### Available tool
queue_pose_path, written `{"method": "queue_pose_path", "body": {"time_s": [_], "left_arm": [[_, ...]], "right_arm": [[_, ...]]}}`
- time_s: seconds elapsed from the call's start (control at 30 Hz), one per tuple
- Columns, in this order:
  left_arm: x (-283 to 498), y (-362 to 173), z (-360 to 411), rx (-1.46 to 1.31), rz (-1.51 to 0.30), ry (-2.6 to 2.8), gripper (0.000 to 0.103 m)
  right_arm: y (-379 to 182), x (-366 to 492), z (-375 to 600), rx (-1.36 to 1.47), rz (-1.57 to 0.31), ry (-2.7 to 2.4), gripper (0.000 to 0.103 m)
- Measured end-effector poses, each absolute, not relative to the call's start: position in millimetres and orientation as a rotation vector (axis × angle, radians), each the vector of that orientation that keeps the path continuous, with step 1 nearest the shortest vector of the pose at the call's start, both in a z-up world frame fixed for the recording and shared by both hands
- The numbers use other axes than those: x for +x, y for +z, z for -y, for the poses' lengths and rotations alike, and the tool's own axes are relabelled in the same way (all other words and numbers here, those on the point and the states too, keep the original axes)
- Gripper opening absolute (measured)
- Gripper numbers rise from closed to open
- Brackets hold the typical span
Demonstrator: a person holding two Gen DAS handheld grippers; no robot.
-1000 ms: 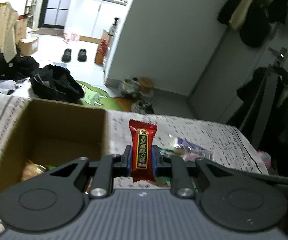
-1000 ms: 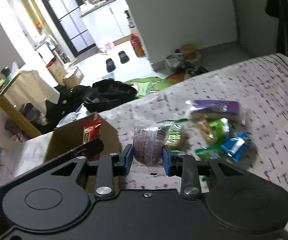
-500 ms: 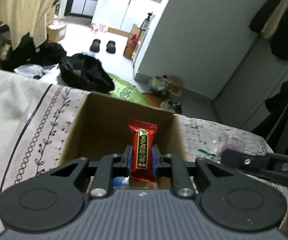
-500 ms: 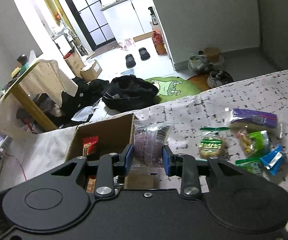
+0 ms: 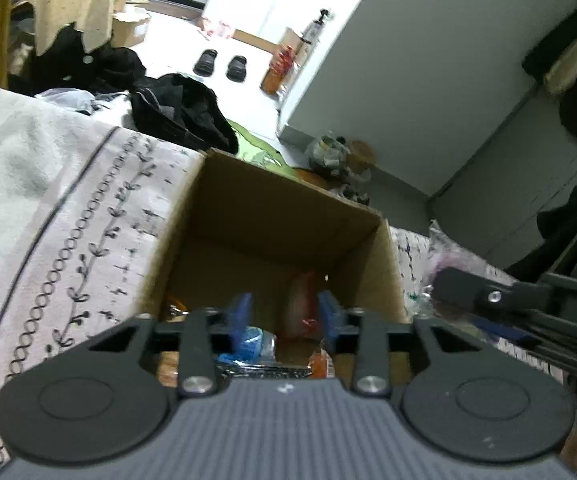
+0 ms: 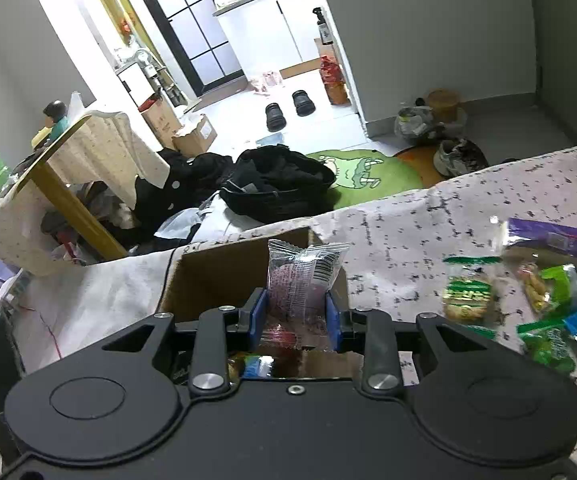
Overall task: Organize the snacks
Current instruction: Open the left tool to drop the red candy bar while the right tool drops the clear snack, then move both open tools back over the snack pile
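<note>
hovering over the open cardboard box [image 5: 272, 216], the left gripper [image 5: 284, 316] has just been opening, and the red candy packet [image 5: 302, 306] it pinched a moment ago now sits blurred and loose between the parted blue pads, dropping into the box among the wrappers already there. that looks like one snack delivered, with the left hand free for another. the right gripper [image 6: 294, 316] has come up to the box's right wall, clenched on a clear plastic snack pack [image 6: 302, 280], likely next to go in. five or so loose snacks [image 6: 520, 284] wait on the patterned bedspread [image 6: 428, 220], well to the right of the box. beyond the far edge lie a tiled floor, a black bag [image 6: 276, 184], a green rug [image 6: 360, 176] and two slippers [image 6: 288, 110].
</note>
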State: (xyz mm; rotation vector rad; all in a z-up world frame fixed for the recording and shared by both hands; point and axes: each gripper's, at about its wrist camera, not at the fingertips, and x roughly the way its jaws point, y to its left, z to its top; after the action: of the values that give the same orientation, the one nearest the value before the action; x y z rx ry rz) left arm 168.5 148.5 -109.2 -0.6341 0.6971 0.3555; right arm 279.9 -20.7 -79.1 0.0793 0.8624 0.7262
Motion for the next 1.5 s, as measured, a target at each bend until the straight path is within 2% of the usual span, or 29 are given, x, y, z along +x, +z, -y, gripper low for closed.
{"method": "queue_pose_path", "body": {"time_s": [0.27, 0.37, 0.43, 0.47, 0.63, 0.8, 0.9, 1.1, 1.33, 1.5], "left_arm": [[146.6, -89.6, -150.7, -0.609, -0.66, 0.42, 0.055], [142.5, -84.6, -150.8, -0.592, -0.655, 0.438, 0.065], [139.9, -82.0, -151.1, -0.589, -0.641, 0.443, 0.071], [138.9, -80.7, -151.3, -0.589, -0.637, 0.445, 0.071], [138.9, -78.9, -147.6, -0.59, -0.649, 0.464, 0.078], [141.8, -78.4, -140.5, -0.573, -0.658, 0.47, 0.084], [143.9, -74.3, -133.4, -0.556, -0.65, 0.463, 0.086], [149.1, -63.0, -111.4, -0.498, -0.642, 0.487, 0.09], [153.3, -53.7, -84.0, -0.468, -0.612, 0.483, 0.103], [161.3, -52.0, -59.5, -0.403, -0.63, 0.458, 0.103]], "right_arm": [[-83.2, 281.1, 2.3, 0.085, -0.885, 0.756, 0.031], [-83.8, 280.2, 0.6, 0.088, -0.891, 0.776, 0.032], [-84.8, 281.3, 0.3, 0.087, -0.905, 0.788, 0.039], [-85.3, 282.3, 2.5, 0.093, -0.907, 0.777, 0.048], [-84.8, 289.1, 26.2, 0.15, -0.912, 0.732, 0.051], [-83.0, 287.7, 57.1, 0.158, -0.878, 0.662, 0.071], [-84.1, 286.2, 73.1, 0.153, -0.868, 0.635, 0.075], [-87.4, 283.0, 102.4, 0.145, -0.864, 0.604, 0.076], [-85.9, 276.5, 133.1, 0.102, -0.867, 0.575, 0.083], [-85.2, 274.3, 156.8, 0.079, -0.869, 0.565, 0.09]]}}
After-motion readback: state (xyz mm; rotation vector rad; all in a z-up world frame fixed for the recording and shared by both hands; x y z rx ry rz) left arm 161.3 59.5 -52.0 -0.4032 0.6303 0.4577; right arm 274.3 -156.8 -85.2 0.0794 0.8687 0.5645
